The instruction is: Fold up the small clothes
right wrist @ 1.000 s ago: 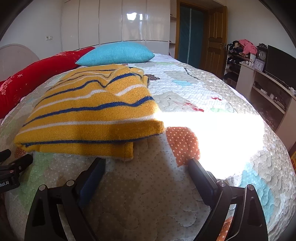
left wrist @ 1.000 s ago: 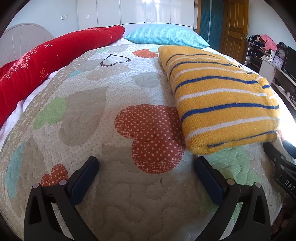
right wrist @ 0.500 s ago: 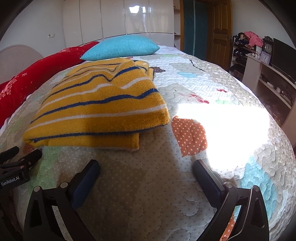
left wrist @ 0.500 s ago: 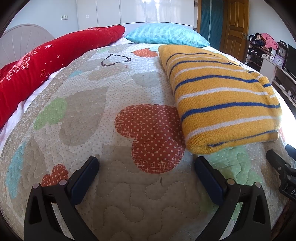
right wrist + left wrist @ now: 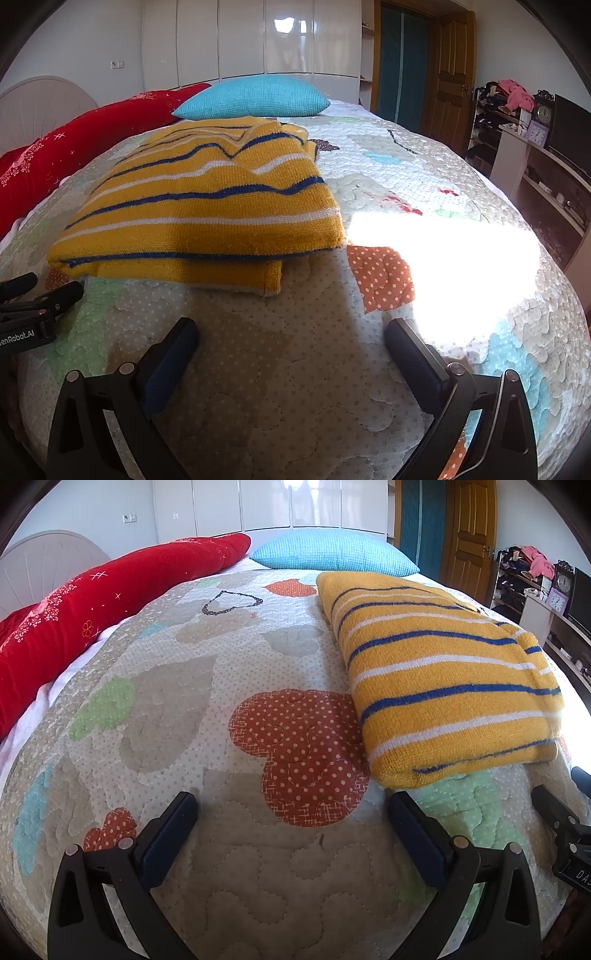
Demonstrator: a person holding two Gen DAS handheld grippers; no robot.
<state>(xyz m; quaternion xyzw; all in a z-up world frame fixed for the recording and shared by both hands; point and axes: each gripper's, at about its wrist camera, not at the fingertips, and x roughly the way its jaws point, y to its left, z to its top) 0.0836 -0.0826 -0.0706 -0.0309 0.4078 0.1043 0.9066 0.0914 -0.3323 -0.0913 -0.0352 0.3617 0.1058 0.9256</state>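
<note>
A yellow knitted sweater (image 5: 443,679) with blue and white stripes lies folded on the quilted bedspread (image 5: 207,686). It also shows in the right wrist view (image 5: 207,206), ahead and left. My left gripper (image 5: 291,830) is open and empty over the quilt, left of the sweater's near corner. My right gripper (image 5: 291,347) is open and empty over the quilt, just short of the sweater's near edge. Each gripper shows at the edge of the other's view: the right one (image 5: 569,834), the left one (image 5: 33,314).
A long red pillow (image 5: 92,616) lies along the bed's left side and a blue pillow (image 5: 332,554) at the far end. Shelves with clutter (image 5: 524,122) and a wooden door (image 5: 450,74) stand to the right. A bright sun patch (image 5: 443,266) falls on the quilt.
Both grippers have drawn back a little from the sweater. The right gripper has drifted right in the left wrist view. The sweater has not moved.
</note>
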